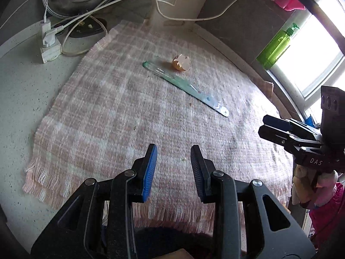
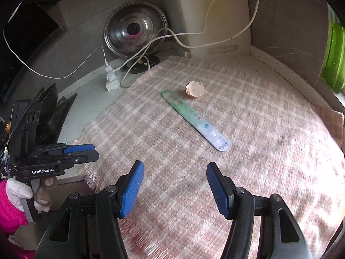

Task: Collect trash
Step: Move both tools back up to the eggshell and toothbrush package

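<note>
A broken brown eggshell (image 1: 181, 63) (image 2: 194, 89) lies on a pink checked cloth (image 1: 103, 112) (image 2: 269, 129), towards its far side. Just in front of the shell, a long flat green-and-blue plastic strip (image 1: 185, 88) (image 2: 194, 118) runs diagonally towards the near right. My left gripper (image 1: 173, 151) hovers over the cloth's near edge, open, nothing between its blue pads. My right gripper (image 2: 175, 166) hangs open and empty over the near part of the cloth. Each gripper shows side-on in the other's view: right gripper (image 1: 264, 124), left gripper (image 2: 93, 150). Both are well short of the trash.
A white power strip with plugs (image 1: 49, 43) and loose white cables (image 1: 129, 0) sit at the back left on the speckled counter (image 1: 19, 99). A steel lid (image 2: 134, 32) leans on the wall. A green pump bottle (image 1: 277, 45) stands by the window at right.
</note>
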Tool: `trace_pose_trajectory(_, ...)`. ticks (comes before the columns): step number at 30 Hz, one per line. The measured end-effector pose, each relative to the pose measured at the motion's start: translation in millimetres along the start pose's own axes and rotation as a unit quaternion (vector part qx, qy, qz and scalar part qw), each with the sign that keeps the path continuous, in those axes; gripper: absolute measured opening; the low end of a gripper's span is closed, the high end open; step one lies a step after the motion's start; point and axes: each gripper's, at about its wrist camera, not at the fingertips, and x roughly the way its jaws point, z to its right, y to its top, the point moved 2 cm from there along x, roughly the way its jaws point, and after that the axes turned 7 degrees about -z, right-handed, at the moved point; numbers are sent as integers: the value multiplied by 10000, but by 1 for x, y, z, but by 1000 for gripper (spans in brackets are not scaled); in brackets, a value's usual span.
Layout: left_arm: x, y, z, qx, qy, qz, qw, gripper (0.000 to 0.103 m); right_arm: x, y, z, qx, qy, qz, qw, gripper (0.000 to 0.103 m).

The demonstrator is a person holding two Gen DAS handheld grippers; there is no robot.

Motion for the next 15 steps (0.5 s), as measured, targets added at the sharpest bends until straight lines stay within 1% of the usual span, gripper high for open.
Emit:
trace_pose_trajectory(6,21,46,13,42,-72,69,9999,32,21,23,18,-252,80,-234,9994,63)
trace_pose_trajectory(8,32,61,19,127,-89,18,9999,33,27,29,23,-318,106,-317,9989,63)
trace_pose_trajectory(10,42,75,25,165,-108,0,9998,43,32,33,28,-383,138,-380,9984,63)
trace_pose_trajectory(12,52,89,31,218,-109,-12,9997,66,36,37,32,-445,149,-422,9980,63)
trace_pose_trajectory(13,57,96,34,254,-55,3,9997,67,38,38,34,-460,162,-437,9979,63)
trace_pose_trajectory(15,67,109,41,390,18,10,9992,67,41,41,39,-487,206,-467,9975,63)
